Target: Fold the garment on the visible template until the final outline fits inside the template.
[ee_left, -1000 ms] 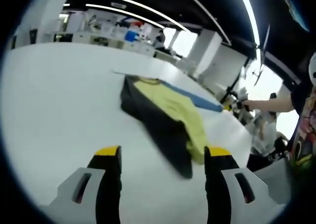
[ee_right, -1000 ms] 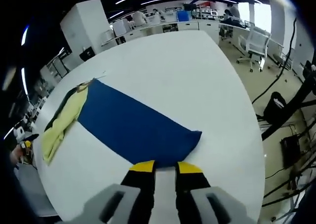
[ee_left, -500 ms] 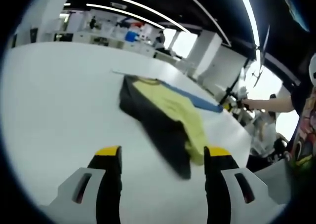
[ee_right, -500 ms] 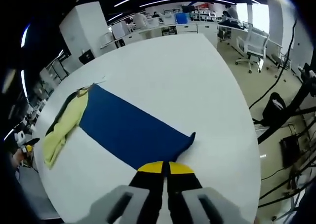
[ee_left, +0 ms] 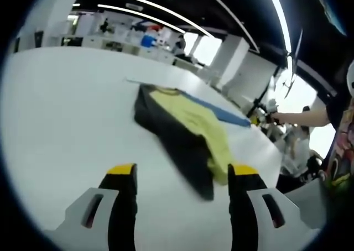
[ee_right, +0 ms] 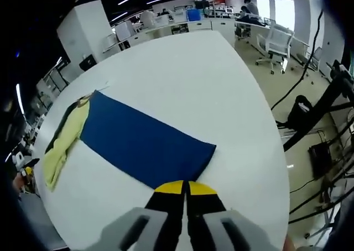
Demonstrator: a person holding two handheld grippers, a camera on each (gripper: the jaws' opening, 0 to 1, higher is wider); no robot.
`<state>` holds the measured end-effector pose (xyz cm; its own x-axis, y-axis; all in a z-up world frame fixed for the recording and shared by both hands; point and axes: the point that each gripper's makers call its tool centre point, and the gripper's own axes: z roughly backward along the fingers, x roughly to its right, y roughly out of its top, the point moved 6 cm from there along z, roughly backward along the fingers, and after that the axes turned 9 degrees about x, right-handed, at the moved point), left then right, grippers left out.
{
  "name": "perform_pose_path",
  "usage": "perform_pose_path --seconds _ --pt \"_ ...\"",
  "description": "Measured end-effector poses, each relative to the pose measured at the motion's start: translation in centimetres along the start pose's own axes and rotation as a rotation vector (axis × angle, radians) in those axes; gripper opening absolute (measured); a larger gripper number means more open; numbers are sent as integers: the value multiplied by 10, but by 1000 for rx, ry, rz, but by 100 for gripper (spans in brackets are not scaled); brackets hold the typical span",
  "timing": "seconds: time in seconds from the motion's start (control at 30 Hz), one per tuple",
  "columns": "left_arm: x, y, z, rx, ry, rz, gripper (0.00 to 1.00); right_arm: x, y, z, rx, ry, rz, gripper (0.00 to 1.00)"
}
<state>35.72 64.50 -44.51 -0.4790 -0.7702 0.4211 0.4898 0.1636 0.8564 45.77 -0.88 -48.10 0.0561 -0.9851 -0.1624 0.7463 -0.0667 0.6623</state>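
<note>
An open-plan workshop with strip lights, desks and office chairs surrounds a broad white bench (ee_right: pixel 182 79). On it lies a long garment: a wide blue panel (ee_right: pixel 141 146) stretched flat in the right gripper view, with a yellow and dark part (ee_right: pixel 63 135) bunched at its far end. In the left gripper view that bunched end is nearest, yellow cloth (ee_left: pixel 193 121) lying over dark cloth (ee_left: pixel 177 146), the blue strip showing behind it. No separate template outline can be made out on the bench.

The left claw (ee_left: pixel 180 176) hangs with its jaws wide apart and nothing between them, just short of the dark cloth's near corner. The right claw (ee_right: pixel 185 188) has its yellow tips pressed together at the near edge of the blue panel; whether cloth is pinched between them cannot be told.

This looks like an early fold, with the garment still at full length. The next move calls for carrying the blue end over toward the yellow end, provided the right claw has the hem, while the left pins or lifts its own side.
</note>
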Motion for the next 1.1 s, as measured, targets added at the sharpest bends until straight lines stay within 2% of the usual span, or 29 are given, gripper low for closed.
perform_pose_path --seconds 0.07,0.13,0.17,0.47,0.57,0.7,0.77,0.83,0.87,0.9,0.93,1.0,1.1 --pt "1 0 0 3 1 6 63 2 1 -8 -4 0 1 0" --pt "1 0 0 5 3 6 63 -1 -4 -8 -37 -9 27 0" --pt "1 0 0 7 3 6 63 5 -5 -7 -46 -11 36 0" --pt "1 1 3 12 9 9 63 1 -6 -4 -44 -15 16 0" --pt "-2 0 4 7 8 7 63 3 -6 -4 -39 -7 7 7" --pt "-2 1 3 9 4 6 63 0 -1 -4 -13 -1 27 27" --pt "-1 1 2 11 2 7 63 -1 0 -2 -4 7 38 31" --pt "1 2 0 13 -2 7 63 -4 4 -1 35 27 42 39" --pt "2 1 -1 12 -5 5 63 -4 7 0 75 25 56 46" --pt "2 1 -1 11 -6 4 63 -6 8 2 94 35 56 57" --pt "5 1 -2 9 -9 3 63 -10 11 4 139 64 51 66" --pt "7 2 -3 11 -13 3 63 -13 12 7 163 93 65 78" --pt "8 2 -3 13 -15 2 63 -20 12 14 202 107 99 86"
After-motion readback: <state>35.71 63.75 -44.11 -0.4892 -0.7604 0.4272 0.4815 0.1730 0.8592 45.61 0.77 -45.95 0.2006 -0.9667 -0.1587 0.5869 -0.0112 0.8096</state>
